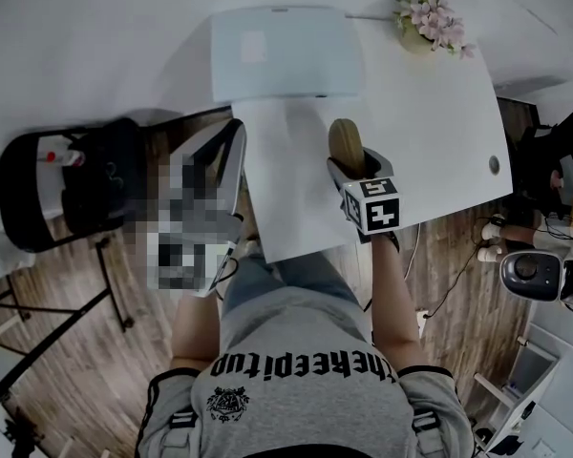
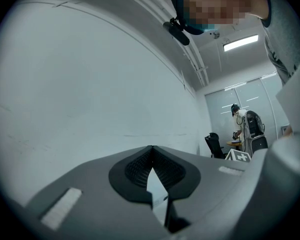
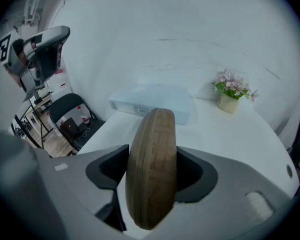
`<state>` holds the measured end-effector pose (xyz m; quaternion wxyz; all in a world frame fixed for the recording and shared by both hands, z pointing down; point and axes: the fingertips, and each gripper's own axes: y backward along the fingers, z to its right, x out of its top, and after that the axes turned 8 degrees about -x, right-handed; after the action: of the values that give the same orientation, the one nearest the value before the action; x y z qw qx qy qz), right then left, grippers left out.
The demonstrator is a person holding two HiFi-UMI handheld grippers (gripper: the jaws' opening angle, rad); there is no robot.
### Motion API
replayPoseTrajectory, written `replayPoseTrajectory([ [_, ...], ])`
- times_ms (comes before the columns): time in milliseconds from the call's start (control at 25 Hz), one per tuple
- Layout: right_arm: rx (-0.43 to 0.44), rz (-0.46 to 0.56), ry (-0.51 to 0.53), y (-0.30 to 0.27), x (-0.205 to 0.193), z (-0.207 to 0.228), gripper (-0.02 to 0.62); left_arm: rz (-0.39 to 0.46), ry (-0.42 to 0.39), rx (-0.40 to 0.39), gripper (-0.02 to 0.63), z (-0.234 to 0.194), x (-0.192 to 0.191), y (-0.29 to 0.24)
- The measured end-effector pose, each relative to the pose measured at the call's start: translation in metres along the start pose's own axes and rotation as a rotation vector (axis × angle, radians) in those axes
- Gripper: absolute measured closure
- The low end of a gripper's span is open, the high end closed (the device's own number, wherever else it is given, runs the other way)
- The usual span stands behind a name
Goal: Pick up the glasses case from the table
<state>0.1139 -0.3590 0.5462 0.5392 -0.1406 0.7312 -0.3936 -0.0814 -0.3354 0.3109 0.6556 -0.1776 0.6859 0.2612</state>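
Glasses case (image 3: pixel 151 169), apparently closed, in right tongs (image 1: pixel 359 168)

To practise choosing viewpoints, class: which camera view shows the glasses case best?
The right gripper view: the glasses case fills the centre, clamped edge-on in the right tongs, its brown ribbed surface clear. The head view shows only its top end. The left gripper view shows none of it.

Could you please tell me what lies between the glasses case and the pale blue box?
Only bare white tabletop lies between the glasses case and the pale blue box; the right gripper view shows this stretch clearly.
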Motion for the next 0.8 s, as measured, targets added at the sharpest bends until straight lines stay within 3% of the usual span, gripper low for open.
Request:
replayPoseTrajectory([
  [360,-0.027,0.121,-0.108,0.034,0.013,-0.001,0.327,0.014,-0.016,-0.048,0.588,0.014,0.009,0.010],
  [800,-0.050,0.274,-0.166,0.076,0.028,-0.013,0.328,0.014,-0.035,-0.095,0.588,0.024,0.015,0.027],
])
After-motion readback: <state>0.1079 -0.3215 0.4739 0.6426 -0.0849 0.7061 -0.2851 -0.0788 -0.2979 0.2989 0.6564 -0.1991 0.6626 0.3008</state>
